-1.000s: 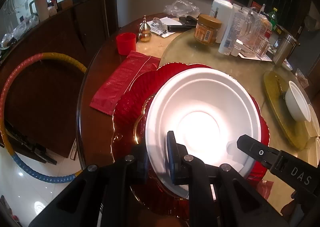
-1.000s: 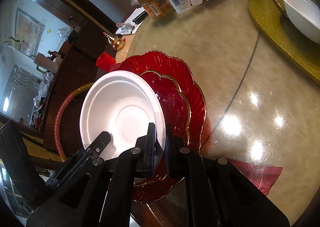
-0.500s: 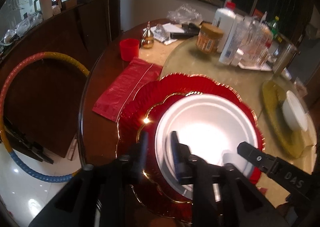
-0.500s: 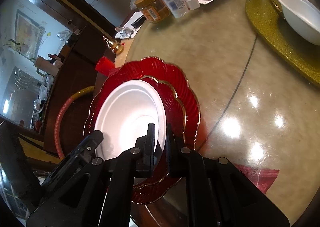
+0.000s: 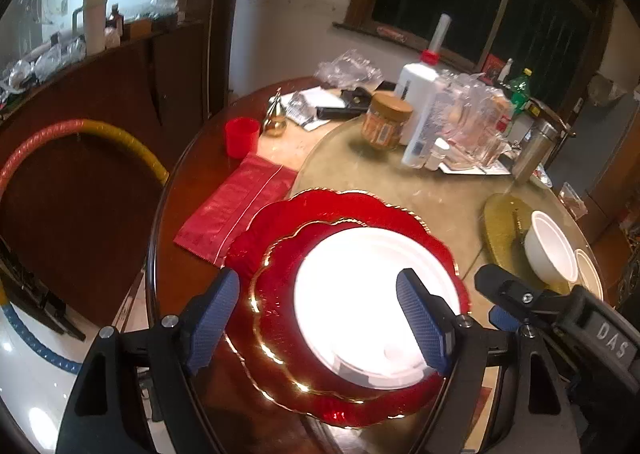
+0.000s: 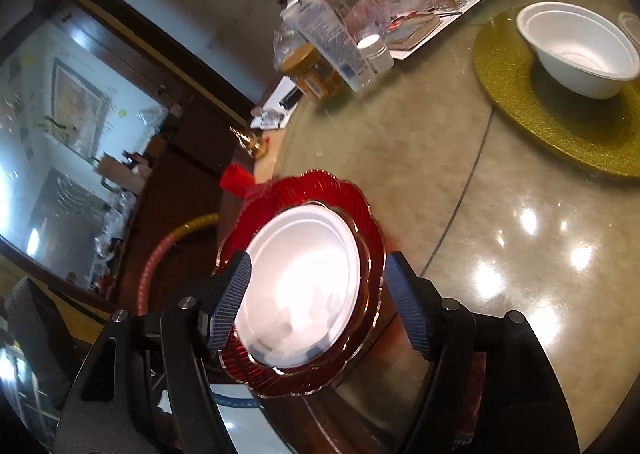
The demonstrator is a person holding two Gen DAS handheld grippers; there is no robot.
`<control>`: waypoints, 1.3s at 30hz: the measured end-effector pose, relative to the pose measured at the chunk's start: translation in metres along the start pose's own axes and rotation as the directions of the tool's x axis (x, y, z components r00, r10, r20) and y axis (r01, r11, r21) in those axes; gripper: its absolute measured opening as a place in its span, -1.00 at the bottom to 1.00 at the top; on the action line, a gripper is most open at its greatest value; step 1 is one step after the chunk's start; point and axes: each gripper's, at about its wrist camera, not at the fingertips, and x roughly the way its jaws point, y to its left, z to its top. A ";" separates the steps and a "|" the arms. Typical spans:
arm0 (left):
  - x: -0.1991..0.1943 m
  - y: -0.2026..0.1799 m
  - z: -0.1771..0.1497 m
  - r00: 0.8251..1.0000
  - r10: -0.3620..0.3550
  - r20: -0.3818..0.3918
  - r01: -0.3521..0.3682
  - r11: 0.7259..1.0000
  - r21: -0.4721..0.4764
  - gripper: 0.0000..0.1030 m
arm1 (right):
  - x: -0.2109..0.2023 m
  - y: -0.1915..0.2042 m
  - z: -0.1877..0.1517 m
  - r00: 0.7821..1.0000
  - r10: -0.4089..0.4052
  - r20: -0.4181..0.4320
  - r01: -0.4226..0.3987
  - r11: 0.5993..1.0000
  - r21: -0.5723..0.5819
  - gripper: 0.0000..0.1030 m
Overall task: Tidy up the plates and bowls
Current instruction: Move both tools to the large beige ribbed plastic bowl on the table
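Note:
A white plate (image 5: 372, 302) lies on a small red scalloped plate (image 5: 276, 294), which lies on a large red plate (image 5: 340, 206) at the table's near edge. My left gripper (image 5: 320, 314) is open above the stack, holding nothing. My right gripper (image 6: 316, 310) is open too, its blue pads (image 6: 408, 310) either side of the white plate (image 6: 304, 282) and red plates (image 6: 372, 222). A white bowl (image 6: 580, 50) sits on a gold round mat (image 6: 520, 94) at the far right; the bowl also shows in the left wrist view (image 5: 550, 250).
A red cloth (image 5: 236, 206) and red cup (image 5: 240, 136) lie left of the stack. Bottles, a jar (image 5: 386, 120) and glassware crowd the table's far side. A hoop (image 5: 80, 130) leans by the dark cabinet at left. The right gripper's body (image 5: 560, 314) shows at right.
Both grippers were shut on the white plate's rim; they set it down onto the red plates, opened, and drew back and up.

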 end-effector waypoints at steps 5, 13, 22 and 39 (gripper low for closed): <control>-0.012 -0.018 -0.009 0.995 -0.097 0.011 0.097 0.995 0.028 0.57 | -0.034 -0.025 -0.002 0.998 0.042 0.041 -0.044 0.997 0.067 0.37; -0.015 -0.077 -0.034 0.971 -0.236 -0.043 0.239 0.961 0.138 0.57 | -0.116 -0.082 -0.012 0.992 0.032 0.124 -0.048 0.991 0.126 0.37; -0.001 -0.157 -0.057 0.912 -0.351 -0.212 0.394 0.894 0.215 0.57 | -0.225 -0.182 -0.026 0.959 -0.092 0.269 0.004 0.950 0.313 0.37; 0.018 -0.313 -0.095 0.834 -0.380 -0.400 0.516 0.793 0.323 0.61 | -0.282 -0.315 -0.027 0.937 -0.232 0.261 0.032 0.801 0.597 0.60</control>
